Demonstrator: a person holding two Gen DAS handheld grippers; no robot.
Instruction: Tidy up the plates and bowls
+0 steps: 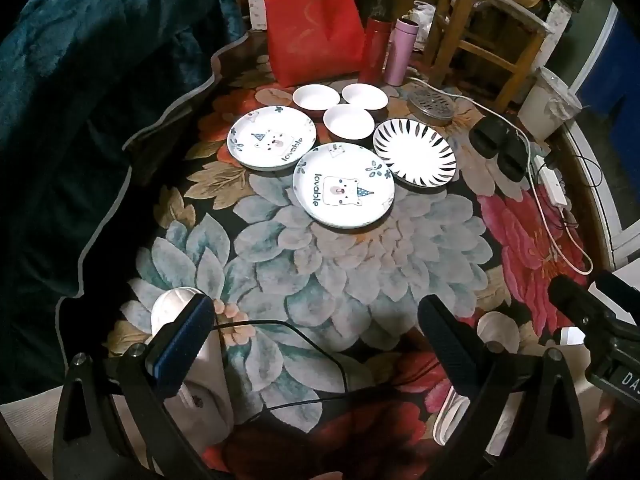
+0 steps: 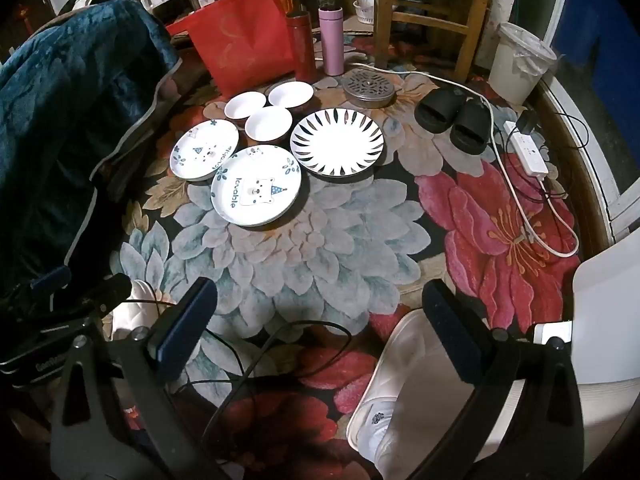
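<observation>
Six pieces of crockery sit spread in a single layer on the floral carpet [image 1: 360, 264], none stacked, which suggests the sorting has not yet begun. Take as landmark the round white ceramic plate with the bear print and the word "lovable" that lies closest to the cameras [image 1: 343, 185] [image 2: 256, 190]. A second bear-print white plate [image 1: 272, 138] [image 2: 204, 155] lies just beside it, up and to the left, the rims apparently close to touching. The white plate with black leaf-shaped strokes around its rim [image 1: 414, 151] [image 2: 337, 142] lies just beside the landmark's upper right. Beyond the landmark stand three small white bowls with dark outsides [image 1: 349, 120] [image 2: 269, 122] in a tight triangle. Laid flat and apart like this, each rim looks reachable for a pinch.

The left gripper [image 1: 316, 344] hovers well short of the landmark plate, fingers spread wide and empty, pointing forward over the carpet. The right gripper [image 2: 320, 328] is posed the same way, just as wide and grasping nothing, also well back from the plates. The matching bear plates probably belong in one pile.
</observation>
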